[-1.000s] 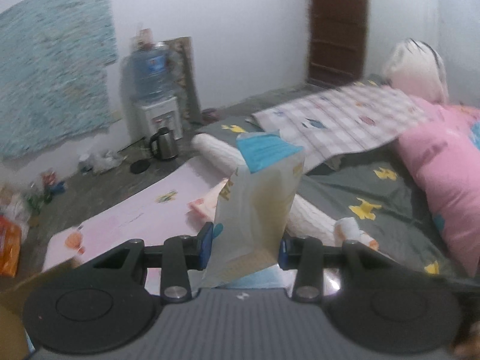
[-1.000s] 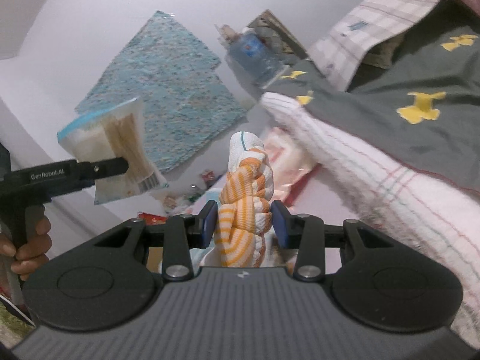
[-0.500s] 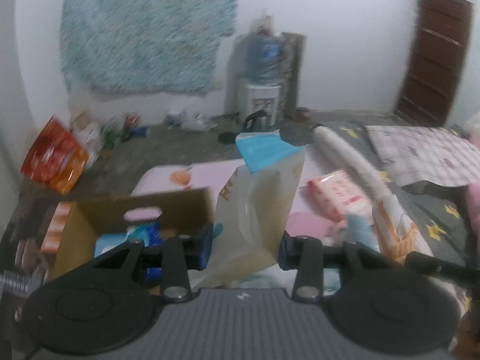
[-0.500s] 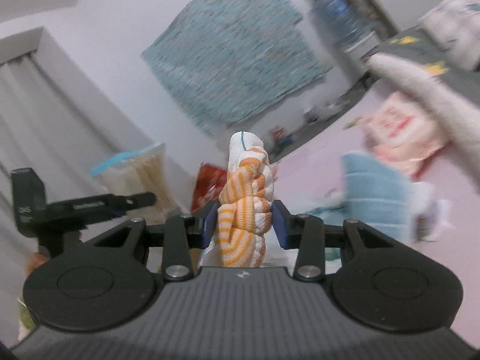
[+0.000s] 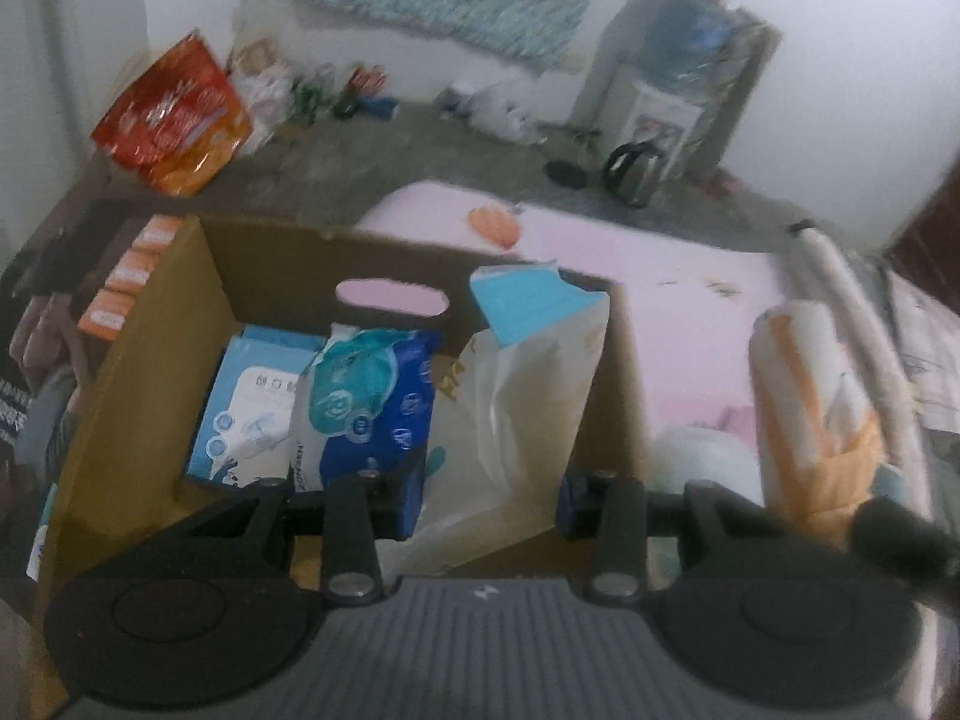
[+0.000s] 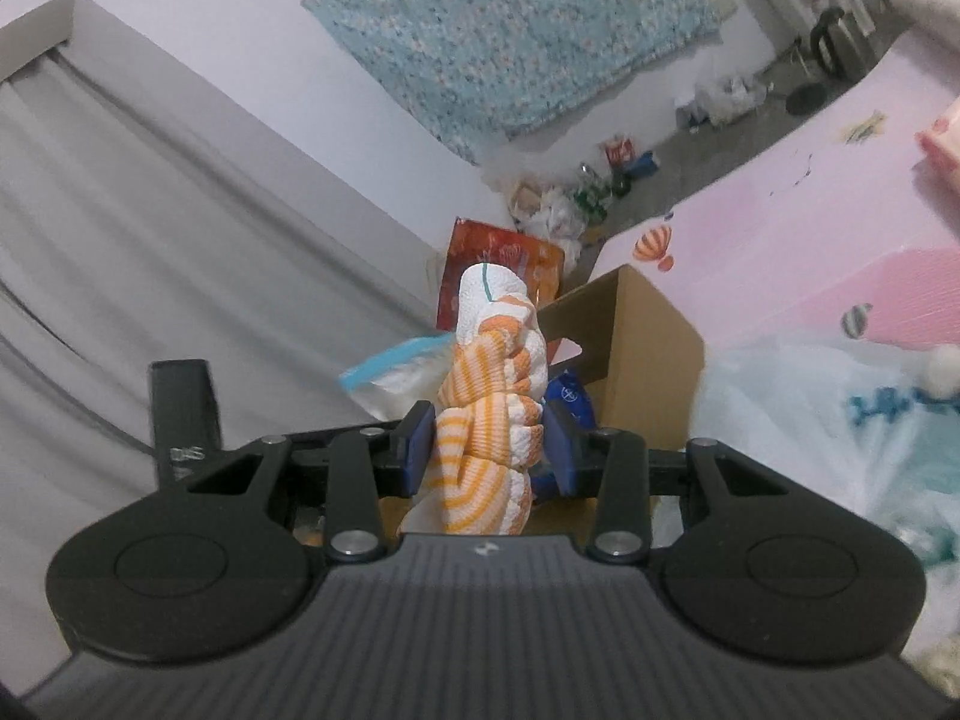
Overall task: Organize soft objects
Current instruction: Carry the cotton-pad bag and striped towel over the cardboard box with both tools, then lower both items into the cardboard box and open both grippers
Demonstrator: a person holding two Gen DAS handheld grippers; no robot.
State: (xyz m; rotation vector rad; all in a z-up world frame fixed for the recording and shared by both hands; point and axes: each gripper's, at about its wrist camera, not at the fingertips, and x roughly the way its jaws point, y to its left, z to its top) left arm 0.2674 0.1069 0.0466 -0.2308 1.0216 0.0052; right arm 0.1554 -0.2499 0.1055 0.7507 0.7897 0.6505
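- Swung away from the bed and over to the box (image 5: pixel 156 324) since the earlier frame; both views now look at cardboard, no more at the grey bedding.
- Left gripper (image 5: pixel 489 495) closed part-way on the bag (image 5: pixel 528 396), pads pressing its lower sides, blue top pointing up; held upright probably so it can go down narrow end first.
- Bag hanging above the right side of the box, near the right wall, not yet resting inside as far as can be judged.
- Already in the box: a light blue pack (image 5: pixel 252 408) against the left wall, and a dark blue pack (image 5: pixel 366 414) leaning beside it, touching. Free room seems left only at the right side, which explains the place of the bag.
- Right gripper (image 6: pixel 489 450) closed on the sock bundle (image 6: pixel 492 420), orange and white stripes, squeezed at its middle, top end standing free above the pads.
- In the left view the same bundle (image 5: pixel 810 420) waits just right of the box, outside its right wall; likely kept aside so both hands do not crowd the opening together.
- Box standing at the corner of the pink mat (image 5: pixel 660 276), handle hole in the far wall.
- Next, by judgement: lower the bag into the right side, release, then bring the bundle over the wall. Soft bag may fold or catch on the wall edge.
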